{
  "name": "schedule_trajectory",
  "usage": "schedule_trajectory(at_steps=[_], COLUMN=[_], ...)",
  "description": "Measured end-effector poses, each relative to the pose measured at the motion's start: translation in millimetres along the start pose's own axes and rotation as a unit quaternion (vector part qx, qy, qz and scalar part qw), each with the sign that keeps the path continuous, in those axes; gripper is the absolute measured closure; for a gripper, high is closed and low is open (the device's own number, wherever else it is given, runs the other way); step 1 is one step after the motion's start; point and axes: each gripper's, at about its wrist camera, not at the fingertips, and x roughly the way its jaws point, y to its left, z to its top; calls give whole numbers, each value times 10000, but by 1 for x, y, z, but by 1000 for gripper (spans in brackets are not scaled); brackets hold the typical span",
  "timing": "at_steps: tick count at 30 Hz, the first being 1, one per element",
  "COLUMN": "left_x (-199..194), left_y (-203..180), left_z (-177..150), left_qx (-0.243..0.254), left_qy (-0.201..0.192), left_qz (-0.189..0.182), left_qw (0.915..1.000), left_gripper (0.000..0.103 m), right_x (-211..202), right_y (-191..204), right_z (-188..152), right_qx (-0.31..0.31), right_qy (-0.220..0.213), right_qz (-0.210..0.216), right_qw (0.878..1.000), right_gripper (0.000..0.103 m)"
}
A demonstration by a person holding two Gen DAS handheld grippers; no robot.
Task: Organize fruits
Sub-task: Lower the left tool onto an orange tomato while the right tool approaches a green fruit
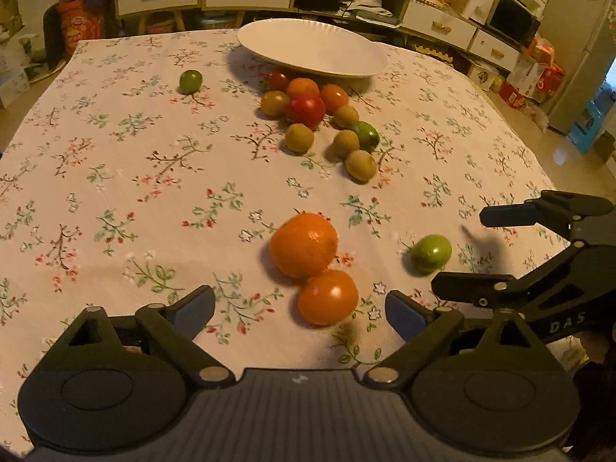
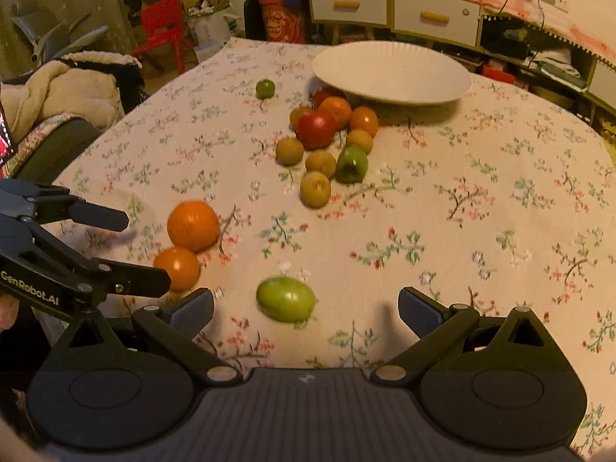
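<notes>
Both tongs hang low over the floral worktop [image 1: 115, 177]. The left tongs [image 1: 300, 313] gape wide, nothing gripped; a small orange tomato [image 1: 328, 297] sits between the tips with a big orange [image 1: 303, 245] touching it at 11 o'clock. The right tongs [image 2: 306, 310] stand wide open too, a green fruit [image 2: 287, 299] lying loose between the pads. Up at 12 o'clock a cluster of mixed fruit [image 2: 319, 134] crowds against the white plate [image 2: 392, 71]; one green fruit [image 2: 265, 88] sits apart, at the cluster's 10 o'clock.
</notes>
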Motion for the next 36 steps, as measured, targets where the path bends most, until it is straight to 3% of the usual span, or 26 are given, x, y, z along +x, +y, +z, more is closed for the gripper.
schedule_trajectory(at_steps=[6,11,15,19,24,26,36], left_x=[11,14,15,14,13,13,11], left_y=[-7,-11,-10,-11,-11,-11,-13], left_z=[-11,-16,-17,-18,-17,-17,-16], left_qx=[123,210,189,238,280,298,318], left_qy=[-45,-170,-268,-350,-370,-369,-404], left_qz=[-24,54,54,104,142,143,19], left_qw=[9999,9996,9994,9990,9988,9988,9987], left_gripper=[19,21,23,27,36,40,65], right_x=[9,11,13,17,15,14,11], right_y=[2,6,9,11,11,11,18], right_z=[-13,-19,-24,-30,-30,-30,-22], right_qx=[-106,-284,-350,-360,-327,-334,-466], right_qy=[52,-56,-157,-244,-305,-331,-405], right_qz=[-35,-173,-211,-413,-405,-388,-253], right_qw=[9999,9994,9990,9982,9982,9981,9978], right_gripper=[9,12,10,0,0,3,44])
